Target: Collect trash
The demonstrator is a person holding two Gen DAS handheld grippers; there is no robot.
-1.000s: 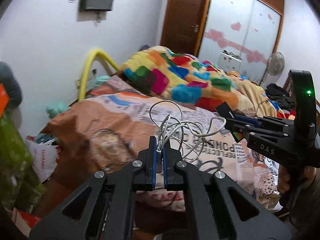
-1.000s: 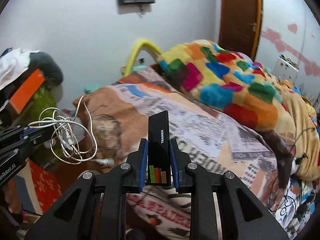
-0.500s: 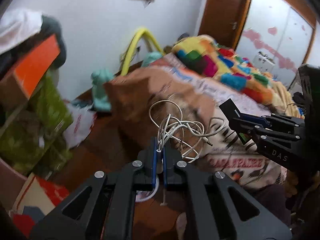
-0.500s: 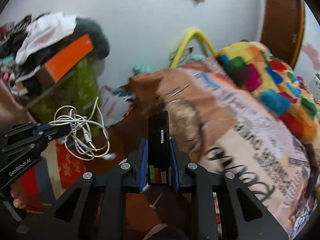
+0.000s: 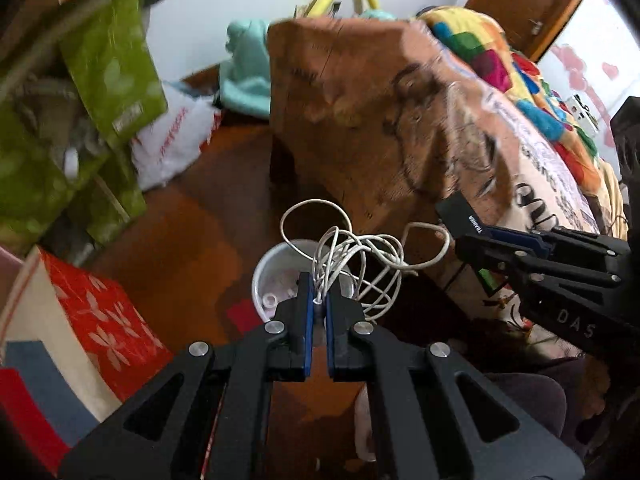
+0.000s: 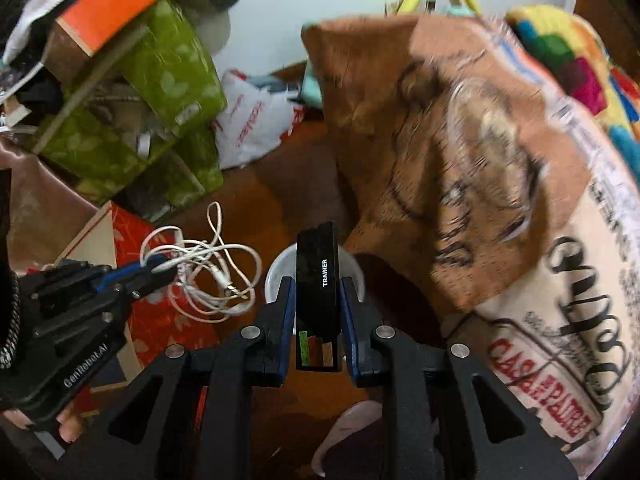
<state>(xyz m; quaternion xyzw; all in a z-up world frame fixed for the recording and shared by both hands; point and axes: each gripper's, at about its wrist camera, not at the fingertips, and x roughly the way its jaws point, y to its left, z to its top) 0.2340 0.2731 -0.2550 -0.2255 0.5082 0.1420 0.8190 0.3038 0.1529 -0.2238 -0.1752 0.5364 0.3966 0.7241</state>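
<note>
My left gripper [image 5: 317, 298] is shut on a tangled white earphone cable [image 5: 360, 252] and holds it in the air above a white bin [image 5: 266, 276] on the brown floor. My right gripper [image 6: 318, 292] is shut on a black box marked TRAINER [image 6: 318, 276], also above the white bin [image 6: 276, 272]. In the right wrist view the left gripper [image 6: 160, 270] with the cable [image 6: 208, 276] hangs at the left. In the left wrist view the right gripper [image 5: 472, 240] with the black box [image 5: 460, 216] is at the right.
The bed with a printed brown-and-cream cover [image 6: 500, 184] fills the right side. Green boxes [image 6: 160, 92] and a white plastic bag [image 6: 252, 120] pile up at the left wall. A red patterned box [image 5: 104, 320] stands on the floor [image 5: 188, 240] by the bin.
Both grippers have swung down and left from over the bed to above the floor. The white bin has come into view beneath them. Both still hold their items.
</note>
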